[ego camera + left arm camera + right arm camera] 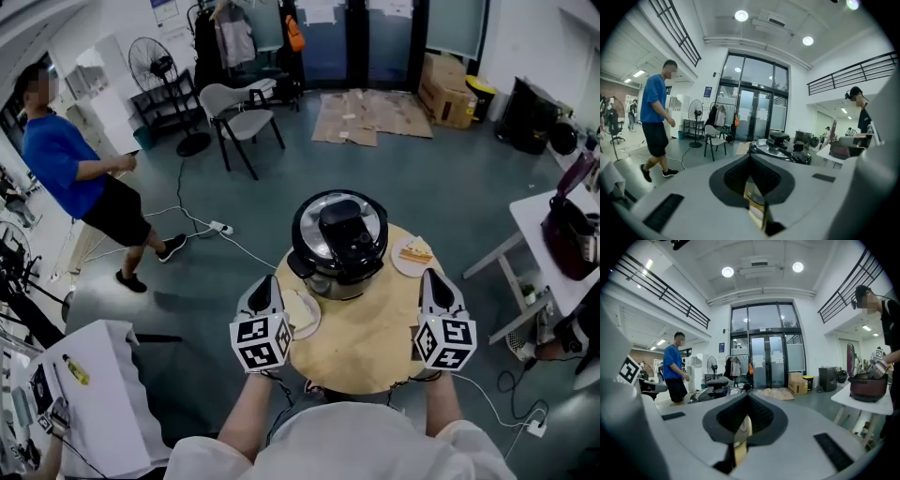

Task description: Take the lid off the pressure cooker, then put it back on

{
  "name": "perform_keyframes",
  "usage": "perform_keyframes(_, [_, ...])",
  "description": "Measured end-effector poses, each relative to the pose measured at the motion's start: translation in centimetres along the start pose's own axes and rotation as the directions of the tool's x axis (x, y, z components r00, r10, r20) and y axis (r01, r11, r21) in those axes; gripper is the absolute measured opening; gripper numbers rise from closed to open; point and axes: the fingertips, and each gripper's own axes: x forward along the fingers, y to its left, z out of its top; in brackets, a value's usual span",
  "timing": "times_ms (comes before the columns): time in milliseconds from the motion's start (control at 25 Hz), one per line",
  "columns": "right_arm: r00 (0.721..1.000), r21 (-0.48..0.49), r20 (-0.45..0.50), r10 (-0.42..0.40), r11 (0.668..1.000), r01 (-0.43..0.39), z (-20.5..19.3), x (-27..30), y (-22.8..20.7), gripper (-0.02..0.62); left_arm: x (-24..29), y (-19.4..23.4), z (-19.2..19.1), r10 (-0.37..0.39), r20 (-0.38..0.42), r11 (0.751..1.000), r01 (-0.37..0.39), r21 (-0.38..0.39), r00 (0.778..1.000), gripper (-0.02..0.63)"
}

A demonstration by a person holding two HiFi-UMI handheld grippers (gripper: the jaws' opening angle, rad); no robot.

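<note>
The pressure cooker (338, 246) stands at the far side of a round wooden table (361, 361), and its silver lid with a black handle (341, 221) sits on it. My left gripper (267, 283) hovers just left of the cooker's base, shut and empty. My right gripper (431, 277) is held off to the cooker's right, also shut and empty, apart from the pot. In the left gripper view the lid (780, 149) shows beyond the closed left gripper (751, 158). In the right gripper view the lid's handle (716, 389) lies left of the closed right gripper (747, 397).
A white plate with food (412, 255) lies right of the cooker and another plate (302, 313) lies under my left gripper. A person in blue (80, 178) walks at far left. A chair (239, 117), floor cables (220, 230) and side tables (548, 272) surround the table.
</note>
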Motion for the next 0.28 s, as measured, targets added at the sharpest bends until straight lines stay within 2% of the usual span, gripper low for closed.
perform_keyframes(280, [1.0,0.012,-0.008,-0.005,1.0,0.005,0.06,0.62,0.26,0.0,0.7,-0.42,0.01,-0.032,-0.003,0.999,0.032,-0.01,0.999,-0.005])
